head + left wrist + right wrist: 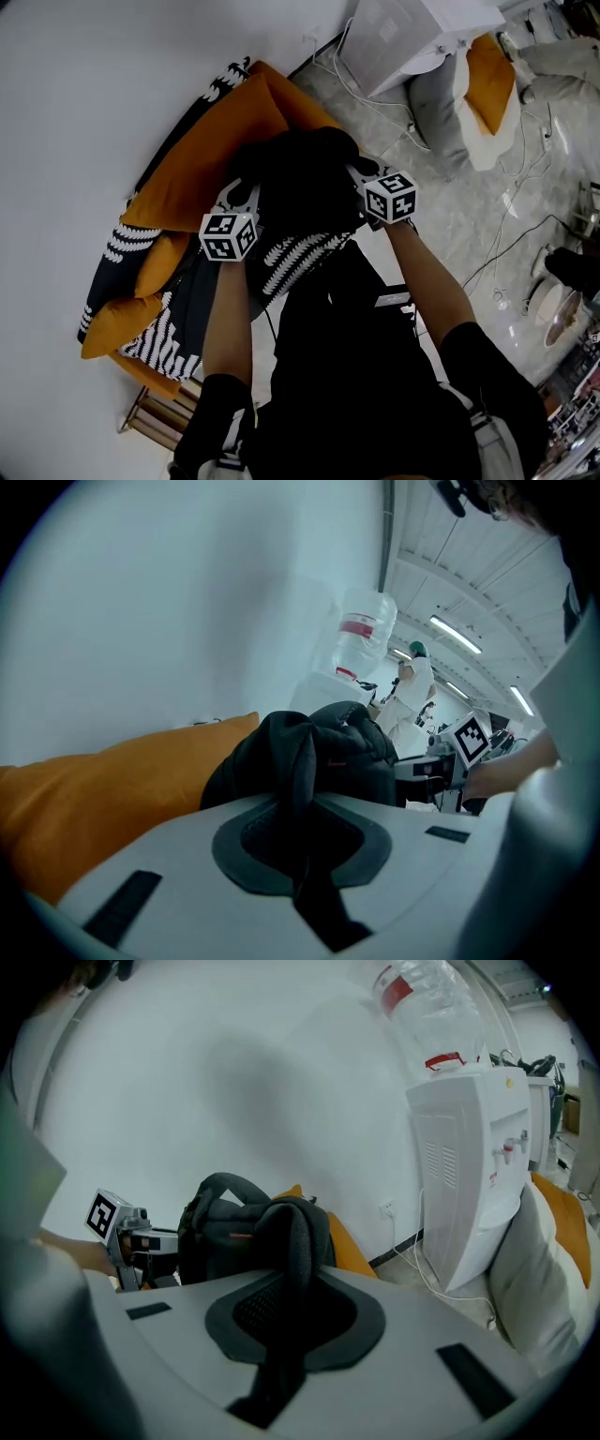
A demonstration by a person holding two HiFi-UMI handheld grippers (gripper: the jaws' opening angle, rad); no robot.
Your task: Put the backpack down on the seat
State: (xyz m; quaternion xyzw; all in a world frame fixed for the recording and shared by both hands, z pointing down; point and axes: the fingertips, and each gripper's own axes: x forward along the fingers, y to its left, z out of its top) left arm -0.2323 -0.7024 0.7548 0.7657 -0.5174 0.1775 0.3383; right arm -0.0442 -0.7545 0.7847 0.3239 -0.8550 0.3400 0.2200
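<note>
White wall [84, 84] backs the orange-cushioned seat [202, 150]. Over it hangs the black backpack [300, 183]: left gripper [246, 197] and right gripper [364, 180] each clamp a padded shoulder strap [298, 752]. Whether the backpack touches the cushion cannot be told.

Left marker cube [228, 235]: black-and-white square patterns on my cube, no letters or digits.
Right marker cube [391, 196]: the same kind of square patterns, nothing to read.
Water bottle [361, 635]: a red band label, its print too small for me to read.
Backpack [356, 752]: a tiny red mark on the front, illegible.
Readable words or numbers: none I can make out.
</note>
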